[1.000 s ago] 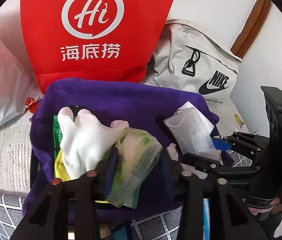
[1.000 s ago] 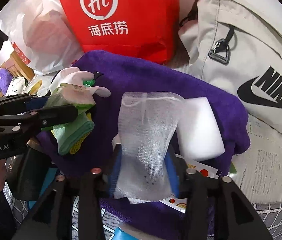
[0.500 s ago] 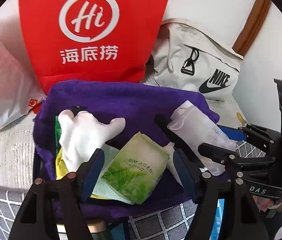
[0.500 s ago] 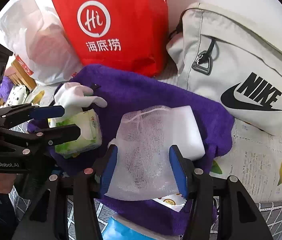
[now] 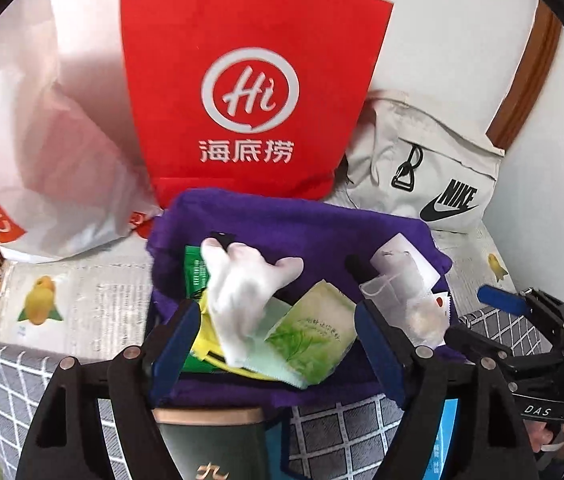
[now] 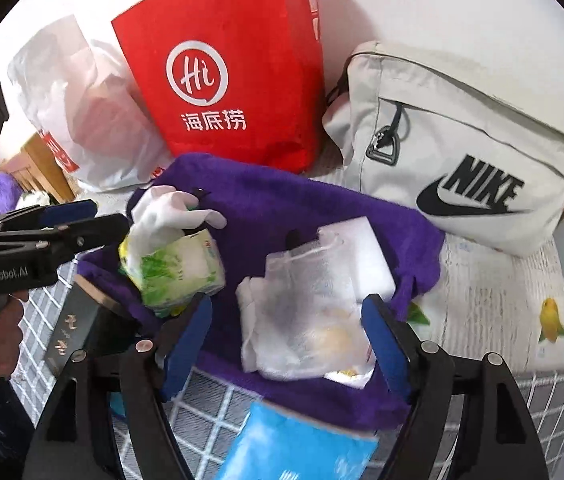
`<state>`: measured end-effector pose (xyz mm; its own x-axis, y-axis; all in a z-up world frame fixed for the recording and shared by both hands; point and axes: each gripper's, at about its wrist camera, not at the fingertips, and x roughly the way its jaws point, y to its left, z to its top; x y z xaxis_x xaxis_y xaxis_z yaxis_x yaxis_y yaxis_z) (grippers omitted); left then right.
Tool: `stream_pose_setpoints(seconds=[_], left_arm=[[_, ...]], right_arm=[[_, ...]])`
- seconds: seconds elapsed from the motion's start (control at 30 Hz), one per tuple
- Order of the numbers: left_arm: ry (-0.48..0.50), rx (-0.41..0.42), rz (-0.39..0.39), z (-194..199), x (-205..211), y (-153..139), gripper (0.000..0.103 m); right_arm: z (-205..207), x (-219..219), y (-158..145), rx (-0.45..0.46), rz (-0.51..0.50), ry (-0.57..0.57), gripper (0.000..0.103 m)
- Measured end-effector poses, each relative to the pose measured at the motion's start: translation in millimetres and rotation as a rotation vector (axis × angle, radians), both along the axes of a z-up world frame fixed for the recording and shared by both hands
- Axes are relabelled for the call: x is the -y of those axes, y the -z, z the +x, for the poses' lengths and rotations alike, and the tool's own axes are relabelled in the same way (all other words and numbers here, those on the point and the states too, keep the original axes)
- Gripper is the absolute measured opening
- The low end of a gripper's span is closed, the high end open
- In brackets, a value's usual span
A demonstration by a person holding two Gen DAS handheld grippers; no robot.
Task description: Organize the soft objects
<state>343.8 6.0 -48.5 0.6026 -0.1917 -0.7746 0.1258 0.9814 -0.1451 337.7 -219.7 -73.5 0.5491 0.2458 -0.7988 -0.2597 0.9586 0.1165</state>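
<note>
The left gripper (image 5: pixel 273 340) has its jaws spread wide and opening further, holding nothing. Between its blue pads, but touched by neither, lies the green soft tissue pack (image 5: pixel 310 344), resting on the purple fleece towel (image 5: pixel 282 220) and leaning against the white cloth glove (image 5: pixel 241 292). Under the glove a yellow cloth (image 5: pixel 205 332) and a flat green sachet (image 5: pixel 195 272) show only at their edges.

The right gripper (image 6: pixel 286 332) is likewise wide and still opening, gripping nothing. The white mesh drawstring pouch (image 6: pixel 306 304) lies on the towel between its pads, clear of both; what is inside is blurred, only a yellowish patch showing. A white foam sponge block (image 6: pixel 370 256) sits half hidden behind the pouch.

Behind the towel stand a red paper bag with a white logo (image 5: pixel 249 92), a white plastic bag (image 5: pixel 41 140) and a beige fabric backpack (image 6: pixel 462 152). At the lower edge of the views, a dark green box (image 5: pixel 209 444) and a light blue packet (image 6: pixel 294 444) are cut off. The towel rests on a printed sheet with fruit pictures (image 6: pixel 502 312) over a grey checked cloth (image 5: pixel 342 432); the surface beneath is hidden.
</note>
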Motion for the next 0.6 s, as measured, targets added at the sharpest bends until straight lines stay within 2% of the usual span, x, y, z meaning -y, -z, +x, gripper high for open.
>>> stream_pose_setpoints(seconds=[0.1, 0.23, 0.43, 0.6], left_arm=[[0.004, 0.004, 0.016, -17.6, -0.3, -6.3, 0.080], [0.021, 0.019, 0.038, -50.6, 3.3, -16.5, 0.081], [0.024, 0.055, 0.050, -108.9, 5.7, -25.2, 0.089], [0.024, 0.076, 0.067, -154.8, 9.6, -29.3, 0.090]], right_arm=[[-15.6, -3.1, -4.5, -0.005, -0.016, 0.011, 0.078], [-42.4, -7.8, -15.2, 0.019, -0.018, 0.036, 0.088], [-97.9, -18.2, -35.1, 0.084, -0.049, 0.063, 0.096], [-145.3, -21.4, -43.3, 0.120, -0.065, 0.086, 0.100]])
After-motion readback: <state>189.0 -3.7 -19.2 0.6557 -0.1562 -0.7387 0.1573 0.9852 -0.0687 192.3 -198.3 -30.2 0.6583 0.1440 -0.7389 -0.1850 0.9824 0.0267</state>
